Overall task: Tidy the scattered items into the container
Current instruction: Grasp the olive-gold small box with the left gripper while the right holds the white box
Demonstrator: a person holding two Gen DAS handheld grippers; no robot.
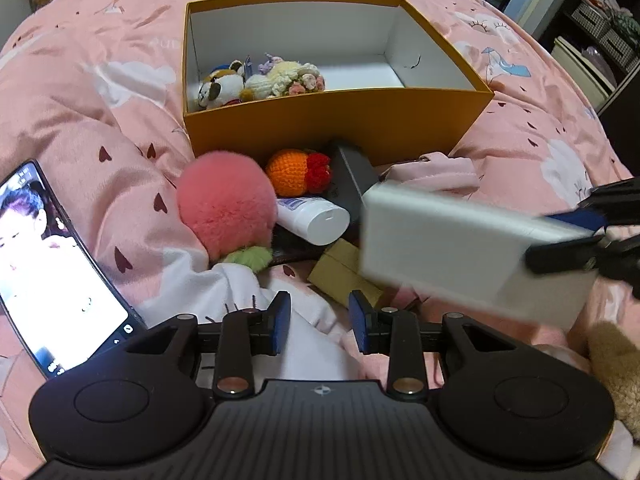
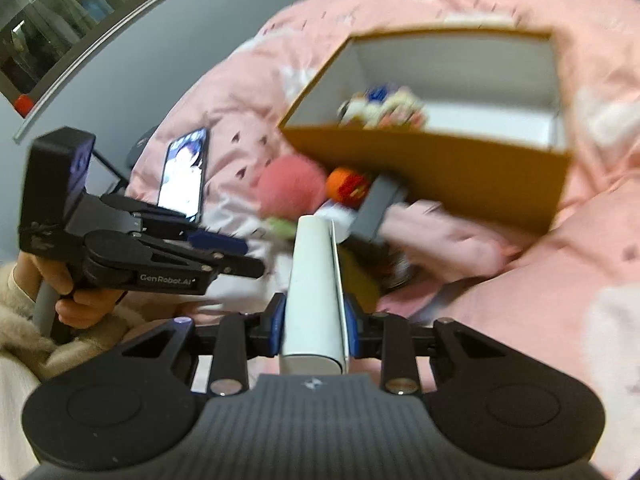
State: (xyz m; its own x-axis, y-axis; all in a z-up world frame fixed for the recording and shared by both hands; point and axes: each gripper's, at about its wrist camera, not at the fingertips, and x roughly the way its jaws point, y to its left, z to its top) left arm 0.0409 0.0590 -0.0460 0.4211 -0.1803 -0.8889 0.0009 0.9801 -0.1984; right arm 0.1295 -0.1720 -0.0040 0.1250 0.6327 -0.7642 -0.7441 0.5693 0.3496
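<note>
An open orange box [image 1: 340, 124] [image 2: 440, 168] with a white inside sits on the pink bedding and holds small plush and crochet toys [image 1: 260, 80]. In front of it lie a pink fluffy peach [image 1: 226, 208], an orange crochet toy [image 1: 296, 172], a white tube [image 1: 312, 220], a grey box [image 1: 352, 172], an olive box [image 1: 340, 272] and a pink cloth [image 1: 436, 172]. My right gripper [image 2: 316, 320] is shut on a flat white box [image 2: 314, 292] [image 1: 460, 248], held above the pile. My left gripper [image 1: 318, 324] hangs over white cloth, nothing between its fingers.
A lit phone [image 1: 52, 272] [image 2: 184, 176] lies on the bedding at the left. A hand [image 2: 76, 300] in a fluffy sleeve holds the left gripper [image 2: 236, 252]. Shelves and baskets [image 1: 600, 28] stand past the bed's right edge. A brown furry thing [image 1: 616, 368] lies low right.
</note>
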